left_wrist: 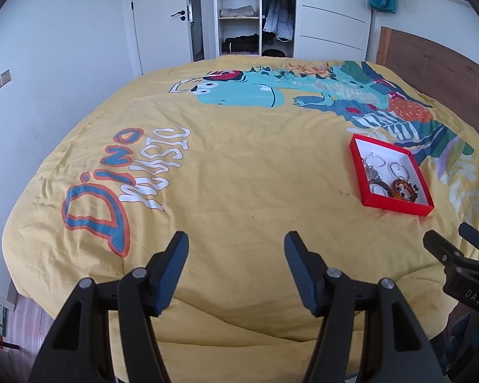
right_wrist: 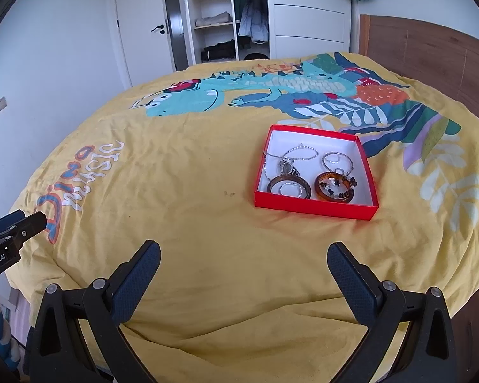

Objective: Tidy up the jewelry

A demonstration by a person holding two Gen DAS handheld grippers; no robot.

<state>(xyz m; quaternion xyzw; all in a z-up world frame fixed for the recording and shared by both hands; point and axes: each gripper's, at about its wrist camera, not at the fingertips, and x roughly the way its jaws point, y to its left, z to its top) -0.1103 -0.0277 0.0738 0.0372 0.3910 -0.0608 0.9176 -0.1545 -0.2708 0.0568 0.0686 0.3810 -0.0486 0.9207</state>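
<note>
Jewelry, silver chains and rings with brown and amber bangles (right_wrist: 333, 186), is seen gathered inside a shallow red cardboard box (right_wrist: 316, 206) lying on the yellow dinosaur-print bedspread (right_wrist: 191, 166). Left gripper (left_wrist: 236, 245) and right gripper (right_wrist: 243, 257) are held above the bed, fingers spread, nothing gripped

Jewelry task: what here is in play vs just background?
In play:
red box
bangles
silver chain
left gripper, right gripper, jaws open, empty

Background:
yellow duvet
wardrobe
door
headboard
</note>
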